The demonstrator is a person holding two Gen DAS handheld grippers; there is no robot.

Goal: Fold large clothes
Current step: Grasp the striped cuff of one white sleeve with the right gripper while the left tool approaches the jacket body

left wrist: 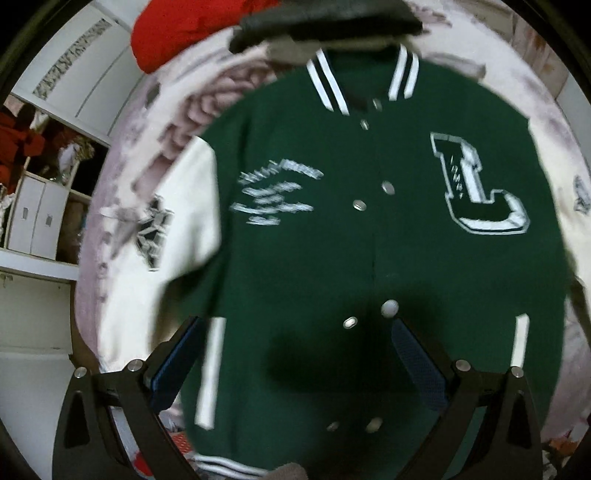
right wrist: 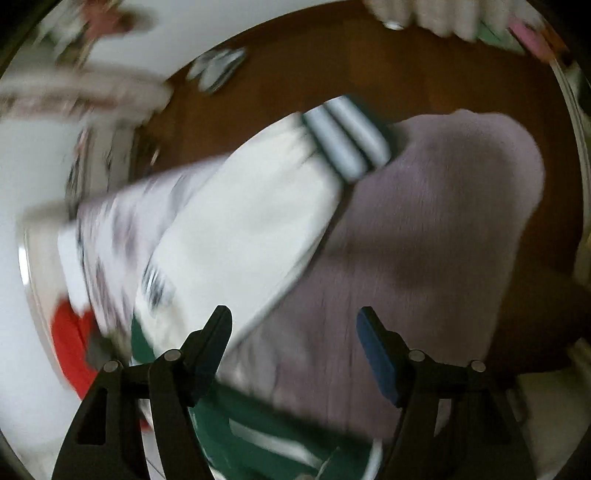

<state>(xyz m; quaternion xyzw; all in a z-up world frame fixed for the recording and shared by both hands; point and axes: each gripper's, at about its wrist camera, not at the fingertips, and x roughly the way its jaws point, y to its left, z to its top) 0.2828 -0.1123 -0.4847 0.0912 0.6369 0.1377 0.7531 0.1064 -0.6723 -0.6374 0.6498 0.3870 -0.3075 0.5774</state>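
Left wrist view: the left tongs (left wrist: 295,363) hover agape and empty above the hem of the green jacket (left wrist: 369,229), which lies face up, snapped shut and spread flat on the bed (left wrist: 155,122), its striped collar towards the far edge, where a red garment (left wrist: 192,29) and a dark garment (left wrist: 325,18) are heaped; right wrist view, blurred: the right tongs (right wrist: 295,354) also gape, gripping nothing, over the white sleeve (right wrist: 243,236), whose striped cuff (right wrist: 347,140) reaches the bed's edge above the wooden floor (right wrist: 369,62); folding seems not yet begun, sleeves and body all left to do.
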